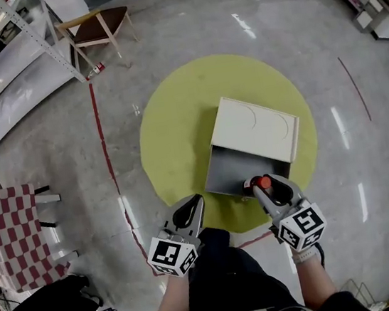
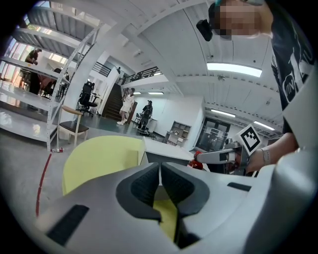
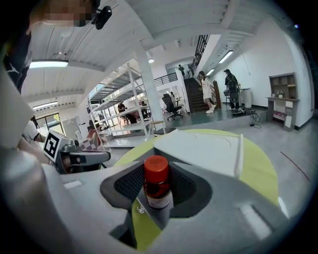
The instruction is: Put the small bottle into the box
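A small bottle (image 3: pixel 157 188) with a red cap and dark contents stands upright between the jaws of my right gripper (image 3: pixel 158 191), which is shut on it. From the head view the bottle's red cap (image 1: pixel 258 182) shows at the near right corner of the open box (image 1: pixel 234 172), whose white lid (image 1: pixel 255 128) leans back on the far side. The box sits on a round yellow-green table (image 1: pixel 176 125). My left gripper (image 1: pixel 189 210) hangs at the table's near edge, left of the box, jaws shut with nothing in them (image 2: pixel 160 186).
A wooden chair (image 1: pixel 99 26) and metal shelving (image 1: pixel 6 41) stand far left. A red-and-white checked chair (image 1: pixel 11 231) is at the left, a black bag (image 1: pixel 54 307) on the floor beside it. Red tape lines (image 1: pixel 103 142) cross the grey floor.
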`<state>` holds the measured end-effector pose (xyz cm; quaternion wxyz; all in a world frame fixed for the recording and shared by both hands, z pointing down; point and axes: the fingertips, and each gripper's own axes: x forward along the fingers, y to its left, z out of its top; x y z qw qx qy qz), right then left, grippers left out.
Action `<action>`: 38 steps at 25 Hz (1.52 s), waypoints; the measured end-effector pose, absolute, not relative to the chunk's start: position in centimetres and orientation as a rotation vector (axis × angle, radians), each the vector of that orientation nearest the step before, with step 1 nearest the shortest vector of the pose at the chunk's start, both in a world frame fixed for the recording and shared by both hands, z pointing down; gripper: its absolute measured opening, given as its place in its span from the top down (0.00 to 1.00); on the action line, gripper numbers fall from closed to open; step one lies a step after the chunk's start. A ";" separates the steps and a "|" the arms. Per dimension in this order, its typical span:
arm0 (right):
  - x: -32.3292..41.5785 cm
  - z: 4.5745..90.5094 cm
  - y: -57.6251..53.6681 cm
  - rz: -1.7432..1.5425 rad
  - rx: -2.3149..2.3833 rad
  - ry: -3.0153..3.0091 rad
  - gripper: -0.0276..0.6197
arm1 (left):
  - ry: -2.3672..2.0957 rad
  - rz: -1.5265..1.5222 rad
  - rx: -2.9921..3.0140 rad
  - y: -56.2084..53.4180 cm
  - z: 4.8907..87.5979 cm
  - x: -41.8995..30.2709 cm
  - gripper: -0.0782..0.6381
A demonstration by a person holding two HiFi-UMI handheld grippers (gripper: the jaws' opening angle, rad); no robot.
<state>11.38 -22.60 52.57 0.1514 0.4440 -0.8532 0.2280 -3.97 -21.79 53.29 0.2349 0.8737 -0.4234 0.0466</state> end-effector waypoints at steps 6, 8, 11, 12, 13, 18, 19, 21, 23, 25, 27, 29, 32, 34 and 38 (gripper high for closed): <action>10.8 53.1 -23.0 0.597 1.234 -2.434 0.73 | -1.152 0.119 2.387 -22.0 53.8 -3.8 0.86; 10.5 53.3 -22.9 0.586 1.222 -2.431 0.73 | -1.150 0.118 2.385 -22.1 53.9 -4.0 0.86; 10.4 53.5 -22.8 0.575 1.219 -2.417 0.73 | -1.147 0.116 2.383 -22.2 53.9 -4.1 0.86; 10.4 53.6 -22.8 0.569 1.217 -2.413 0.73 | -1.147 0.116 2.383 -22.2 54.0 -4.1 0.86; 10.3 53.6 -22.8 0.559 1.210 -2.411 0.73 | -1.147 0.116 2.382 -22.2 54.0 -4.1 0.86; 10.1 54.0 -22.7 0.525 1.185 -2.409 0.73 | -1.145 0.114 2.380 -22.1 54.2 -4.1 0.86; 10.2 54.1 -22.6 0.524 1.189 -2.404 0.73 | -1.145 0.112 2.379 -22.1 54.2 -4.1 0.86; 10.2 54.1 -22.6 0.524 1.197 -2.392 0.73 | -1.144 0.110 2.379 -22.1 54.1 -4.1 0.86; 10.2 54.2 -22.6 0.518 1.192 -2.384 0.73 | -1.143 0.109 2.377 -22.1 54.1 -4.1 0.86; 10.3 54.4 -22.5 0.513 1.190 -2.373 0.73 | -1.141 0.110 2.377 -22.1 54.0 -4.2 0.86; 10.3 54.6 -22.4 0.510 1.191 -2.368 0.73 | -1.143 0.110 2.376 -22.0 54.0 -4.3 0.86; 10.2 54.5 -22.3 0.506 1.190 -2.368 0.73 | -1.145 0.108 2.374 -21.9 53.9 -4.4 0.86; 10.1 54.5 -22.4 0.505 1.190 -2.369 0.73 | -1.149 0.102 2.375 -21.8 54.0 -4.5 0.86; 9.9 54.5 -22.5 0.505 1.189 -2.371 0.73 | -1.150 0.099 2.374 -21.8 54.0 -4.6 0.86; 9.8 54.6 -22.4 0.494 1.189 -2.368 0.73 | -1.149 0.097 2.373 -21.6 54.0 -4.5 0.86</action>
